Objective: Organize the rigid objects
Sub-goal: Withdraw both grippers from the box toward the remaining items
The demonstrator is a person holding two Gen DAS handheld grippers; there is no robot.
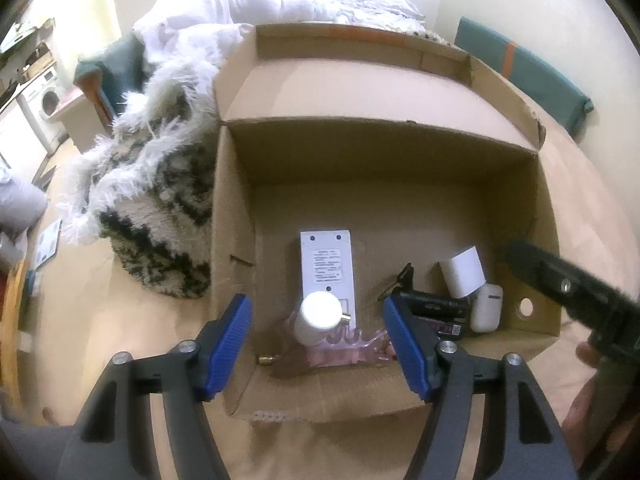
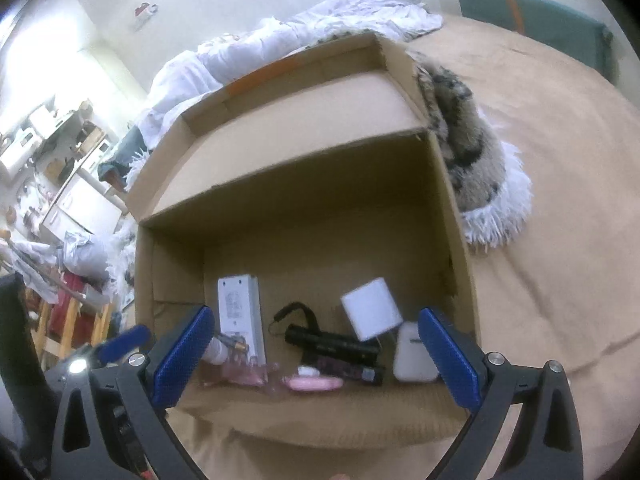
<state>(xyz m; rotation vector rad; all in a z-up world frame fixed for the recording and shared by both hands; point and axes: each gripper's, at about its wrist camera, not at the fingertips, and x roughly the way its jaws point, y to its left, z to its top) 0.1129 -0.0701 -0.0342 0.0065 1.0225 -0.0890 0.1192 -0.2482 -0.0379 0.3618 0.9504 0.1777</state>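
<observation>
An open cardboard box [image 1: 400, 160] [image 2: 320, 200] sits on a tan bedspread. Inside lie a white flat device [image 1: 326, 268] [image 2: 240, 316], a white-capped bottle [image 1: 318, 314], a black flashlight [image 1: 436, 306] [image 2: 336, 346], a white cube charger [image 1: 464, 272] [image 2: 372, 306], a white earbud case [image 1: 486, 308] [image 2: 412, 360] and a pink clear item [image 1: 344, 346] [image 2: 312, 382]. My left gripper [image 1: 318, 344] is open and empty above the box's near edge. My right gripper [image 2: 312, 356] is open and empty over the box's near side; its body shows in the left wrist view [image 1: 576, 296].
A shaggy black-and-white rug [image 1: 160, 216] [image 2: 472, 148] lies beside the box. White bedding [image 1: 260, 4] [image 2: 320, 28] is piled behind it. A teal cushion [image 1: 524, 68] [image 2: 536, 12] leans at the wall. Cluttered shelves [image 2: 48, 152] and a washing machine [image 1: 44, 100] stand at the left.
</observation>
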